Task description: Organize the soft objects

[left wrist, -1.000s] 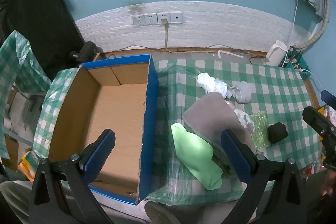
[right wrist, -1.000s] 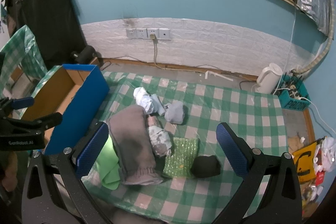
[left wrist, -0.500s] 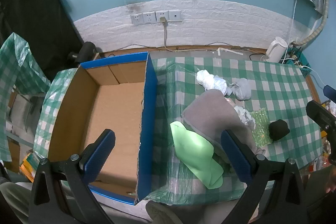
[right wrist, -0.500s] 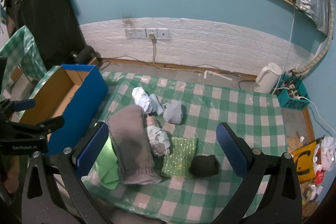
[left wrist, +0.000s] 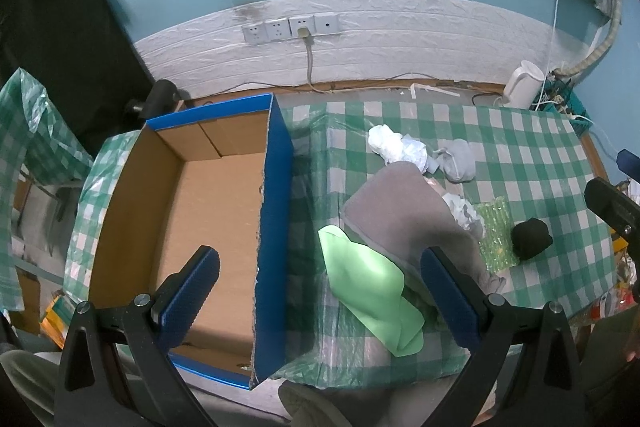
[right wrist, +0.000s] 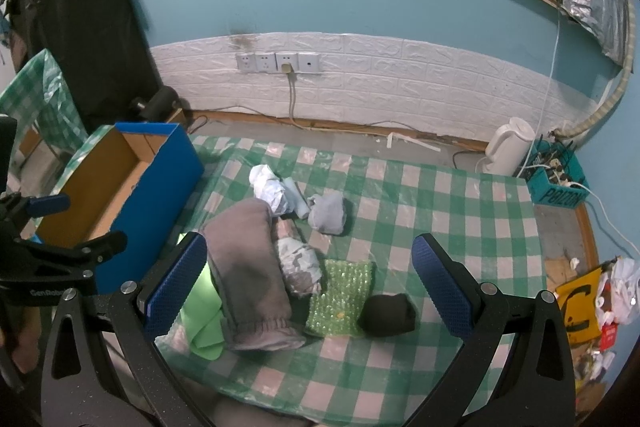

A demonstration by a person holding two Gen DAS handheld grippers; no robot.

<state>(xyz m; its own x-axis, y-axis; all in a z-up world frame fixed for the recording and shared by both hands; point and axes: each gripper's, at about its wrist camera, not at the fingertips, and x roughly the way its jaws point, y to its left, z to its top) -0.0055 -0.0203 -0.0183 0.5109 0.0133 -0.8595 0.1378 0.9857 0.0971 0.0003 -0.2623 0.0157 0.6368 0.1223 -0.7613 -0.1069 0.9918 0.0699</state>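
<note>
1. Left wrist view: the left gripper point(left wrist: 320, 295) hangs with jaws spread wide and empty above the wall of a blue cardboard box point(left wrist: 276, 227); a light green cloth point(left wrist: 368, 287) and grey sweatpants point(left wrist: 400, 211) lie right of the box on the checked tablecloth point(left wrist: 520, 139).
2. Right wrist view: the right gripper point(right wrist: 308, 287), likewise agape and empty, hovers over the sweatpants point(right wrist: 248, 267), bubble wrap point(right wrist: 340, 291) and a black bundle point(right wrist: 388, 315).

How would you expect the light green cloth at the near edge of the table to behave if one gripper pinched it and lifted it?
The light green cloth looks thin and lies in soft folds, so it would probably hang limp rather than hold shape. It seems light for its area. One end appears tucked under the grey garment, so lifting may drag that along.
</note>
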